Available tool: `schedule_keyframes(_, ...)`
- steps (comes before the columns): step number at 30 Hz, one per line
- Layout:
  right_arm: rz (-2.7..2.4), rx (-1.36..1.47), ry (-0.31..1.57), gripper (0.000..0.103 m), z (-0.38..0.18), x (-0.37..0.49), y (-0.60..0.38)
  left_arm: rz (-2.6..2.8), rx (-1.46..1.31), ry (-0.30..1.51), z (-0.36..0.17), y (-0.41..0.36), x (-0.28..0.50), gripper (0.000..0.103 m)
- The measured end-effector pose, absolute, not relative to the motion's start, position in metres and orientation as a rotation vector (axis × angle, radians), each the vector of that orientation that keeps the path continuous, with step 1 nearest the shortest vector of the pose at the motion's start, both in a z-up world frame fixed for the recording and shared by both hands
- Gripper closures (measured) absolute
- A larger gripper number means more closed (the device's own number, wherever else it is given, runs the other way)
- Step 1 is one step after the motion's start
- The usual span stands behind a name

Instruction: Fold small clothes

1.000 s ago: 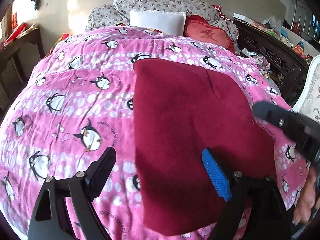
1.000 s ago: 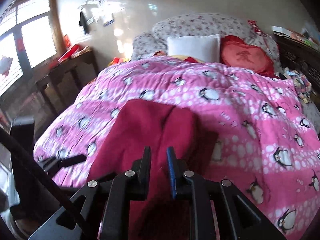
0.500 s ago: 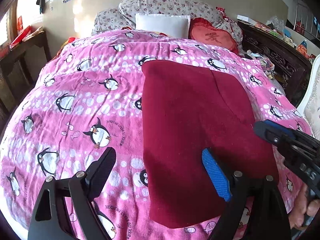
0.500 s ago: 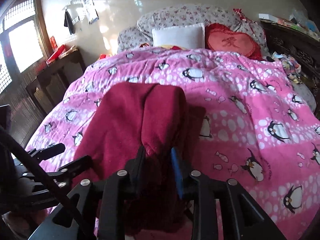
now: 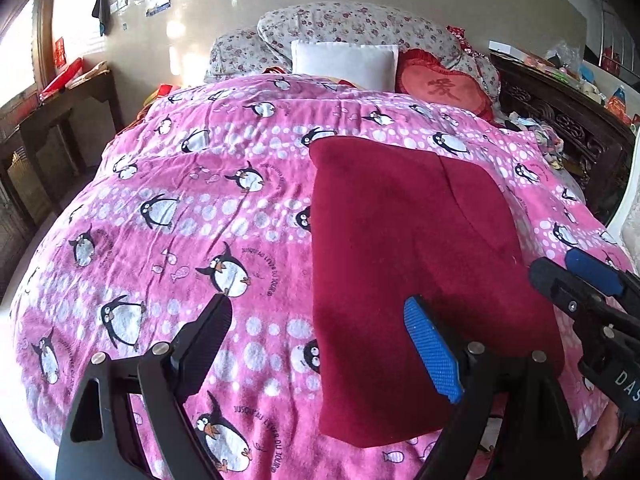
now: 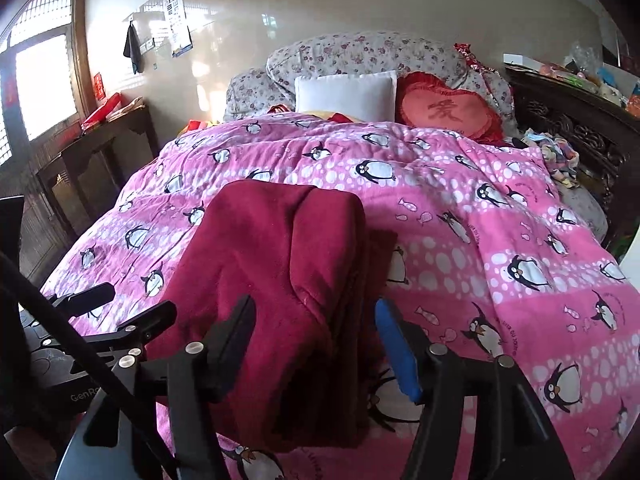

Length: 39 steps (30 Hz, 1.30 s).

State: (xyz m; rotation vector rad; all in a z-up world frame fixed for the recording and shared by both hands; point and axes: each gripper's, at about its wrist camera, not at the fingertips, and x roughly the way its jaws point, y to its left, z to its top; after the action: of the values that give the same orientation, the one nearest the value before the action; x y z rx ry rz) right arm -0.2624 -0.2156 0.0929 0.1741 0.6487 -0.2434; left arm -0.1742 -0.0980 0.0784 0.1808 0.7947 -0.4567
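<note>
A dark red fleece garment lies folded lengthwise on the pink penguin blanket. My left gripper is open and empty above its near left edge. My right gripper is open, its jaws standing either side of the garment's near right fold, which bulges up between them. The right gripper also shows at the right edge of the left wrist view. The left gripper shows at the left of the right wrist view.
Pillows are stacked at the bed's head: a white pillow, a red heart cushion and floral bedding. A dark carved cabinet with clutter lines the right side. A dark wooden table stands left under a window.
My right gripper has opened and let go of the garment's right fold, which now rests between its jaws. Both grippers have pulled back toward the near edge of the bed.
</note>
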Motion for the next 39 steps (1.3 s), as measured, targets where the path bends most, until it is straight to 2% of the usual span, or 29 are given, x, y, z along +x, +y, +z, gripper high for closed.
schedule_keyframes(3,-0.262,0.168,0.646,0.026,0.093,-0.264,-0.215,-0.454,0.184,0.786,0.080,-0.098,-0.176,0.016)
schedule_keyframes(8,-0.274,0.178,0.635,0.019,0.094,-0.267,-0.216,-0.446,0.171,0.778,0.081,-0.095,-0.178,0.016)
schedule_keyframes(16,-0.276,0.182,0.632,0.015,0.093,-0.268,-0.215,-0.430,0.157,0.770,0.081,-0.090,-0.177,0.016)
schedule_keyframes(20,-0.291,0.161,0.625,0.009,0.093,-0.268,-0.212,-0.424,0.159,0.757,0.082,-0.089,-0.178,0.016)
schedule_keyframes(39,-0.322,0.155,0.647,0.006,0.087,-0.267,-0.212,-0.415,0.156,0.760,0.080,-0.088,-0.179,0.016)
